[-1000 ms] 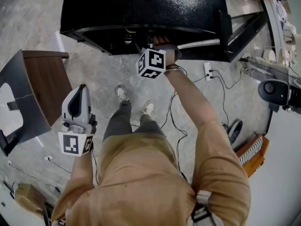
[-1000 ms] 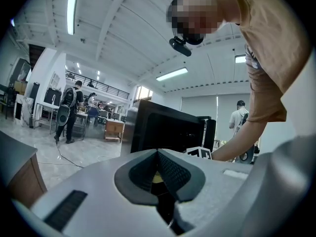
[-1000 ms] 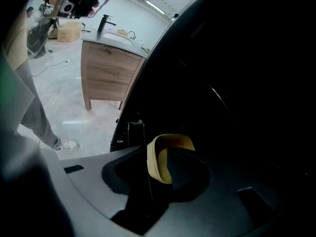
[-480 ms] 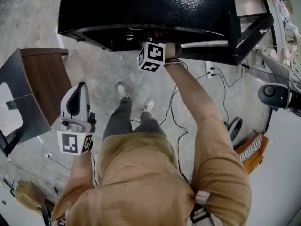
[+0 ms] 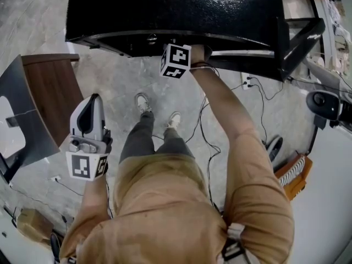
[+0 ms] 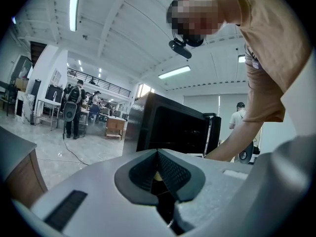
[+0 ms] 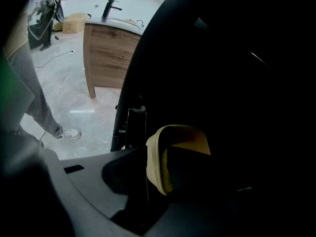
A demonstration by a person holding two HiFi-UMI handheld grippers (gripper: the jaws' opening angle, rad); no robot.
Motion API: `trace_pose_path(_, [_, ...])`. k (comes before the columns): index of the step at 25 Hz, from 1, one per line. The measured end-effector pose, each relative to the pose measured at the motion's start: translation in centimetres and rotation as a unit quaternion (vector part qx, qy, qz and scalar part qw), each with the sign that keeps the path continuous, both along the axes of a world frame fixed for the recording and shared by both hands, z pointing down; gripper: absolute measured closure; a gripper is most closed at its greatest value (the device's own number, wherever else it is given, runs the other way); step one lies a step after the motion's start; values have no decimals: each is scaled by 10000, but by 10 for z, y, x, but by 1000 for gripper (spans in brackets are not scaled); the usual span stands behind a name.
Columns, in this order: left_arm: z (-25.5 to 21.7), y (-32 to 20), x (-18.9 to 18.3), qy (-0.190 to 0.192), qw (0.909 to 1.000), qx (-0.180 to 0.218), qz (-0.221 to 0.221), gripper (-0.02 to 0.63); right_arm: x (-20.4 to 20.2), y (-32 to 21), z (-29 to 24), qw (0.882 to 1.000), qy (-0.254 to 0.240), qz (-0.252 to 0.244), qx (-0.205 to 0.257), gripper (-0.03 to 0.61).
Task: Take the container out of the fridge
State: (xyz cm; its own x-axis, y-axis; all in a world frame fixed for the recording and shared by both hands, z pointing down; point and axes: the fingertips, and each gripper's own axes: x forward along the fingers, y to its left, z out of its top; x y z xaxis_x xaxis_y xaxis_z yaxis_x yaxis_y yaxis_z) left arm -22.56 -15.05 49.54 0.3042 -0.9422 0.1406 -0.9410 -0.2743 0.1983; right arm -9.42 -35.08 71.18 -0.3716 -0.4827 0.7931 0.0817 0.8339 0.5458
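The pale yellow thin-walled container (image 7: 157,167) sits inside the dark cavity of the low black fridge with a textured top (image 5: 165,10), and only its near wall and rim catch any light. Your right gripper (image 7: 163,174) reaches in at a downward slant. Its jaws stand wide apart with that near wall between them, and they have just been closing a little. No firm pinch is evident, and the far jaw is lost in shadow. In my judgement, you should seat the pads lower on the wall, not at the lip, before closing fully, since a thin rim may flex or slip. Then lift only enough to free the base, and draw the container straight out towards you, clear of the fridge frame. Your left gripper (image 6: 158,154) hangs at your side well away from the fridge, with its jaws pressed together on nothing. It is available to steady the load once it is out. The black fridge door (image 5: 300,37) stands open to your right. The grey polished concrete floor (image 5: 115,81) carries loose black cables (image 5: 206,142) just beside your feet and a white power strip (image 5: 247,82), which is a trip hazard if you step back. A brown wooden cabinet (image 5: 52,98) stands to your left. The hall beyond is large and bright, with other people (image 6: 74,107) at distant benches.
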Motion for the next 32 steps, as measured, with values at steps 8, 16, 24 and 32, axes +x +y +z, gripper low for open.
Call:
trace_pose_path(8, [3,0,-3,20,10000,-38,-54,612,-4,-4,8,9999,94,-14,-115,506])
trace_pose_path(16, [5,-3,-1,39,10000,-34,-68,612,-4,-3,12,9993,108,17,-351,537])
trace_pose_path(24, [3,-4,1,52,10000,-9,-76,612,-5,7,14,9982,33,61,-597,557])
trace_pose_path(32, [-4,-1,10,71,9999,57,-51,612,-9,18,2,9957,-279,220,-857,558])
